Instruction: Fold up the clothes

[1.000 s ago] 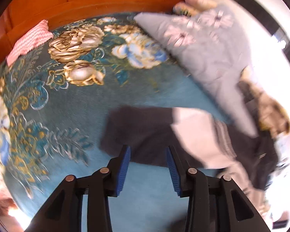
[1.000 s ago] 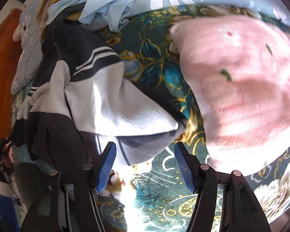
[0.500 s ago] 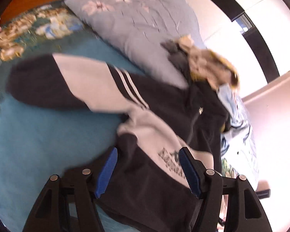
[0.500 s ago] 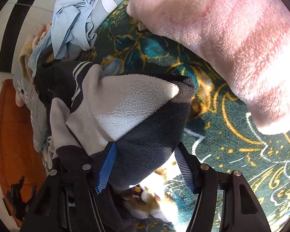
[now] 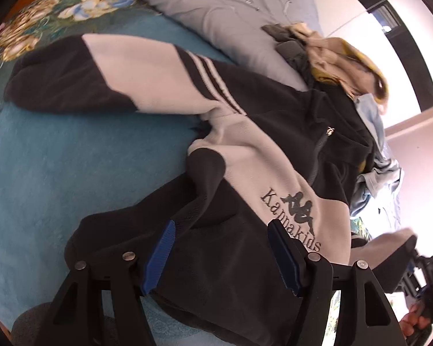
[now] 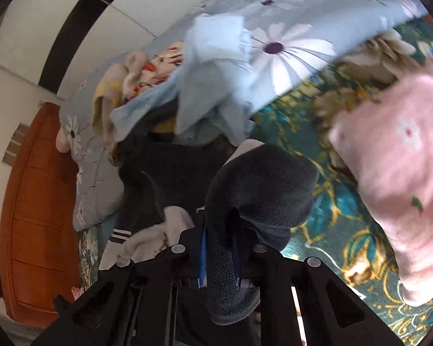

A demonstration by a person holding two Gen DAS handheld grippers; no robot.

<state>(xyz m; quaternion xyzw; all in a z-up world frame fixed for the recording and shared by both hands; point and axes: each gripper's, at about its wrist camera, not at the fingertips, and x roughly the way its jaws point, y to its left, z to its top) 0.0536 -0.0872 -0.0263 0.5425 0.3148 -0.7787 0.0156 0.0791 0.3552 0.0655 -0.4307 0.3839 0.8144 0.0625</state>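
Jacket: the black and grey fleece jacket (image 5: 245, 155) lay spread and rumpled on the teal bedspread (image 5: 72, 173), one sleeve (image 5: 101, 77) stretched out flat, pillow (image 5: 216, 14) beyond it.
Right gripper: the right gripper (image 6: 219, 259) was clamped on the dark cuff (image 6: 259, 190) of the other sleeve, lifted clear of the bed.
Left gripper: the left gripper (image 5: 222, 256) stood wide apart over the hem, holding nothing.
Doing it well: probably carry the cuff across the chest without dragging, and pin the body flat with the left.
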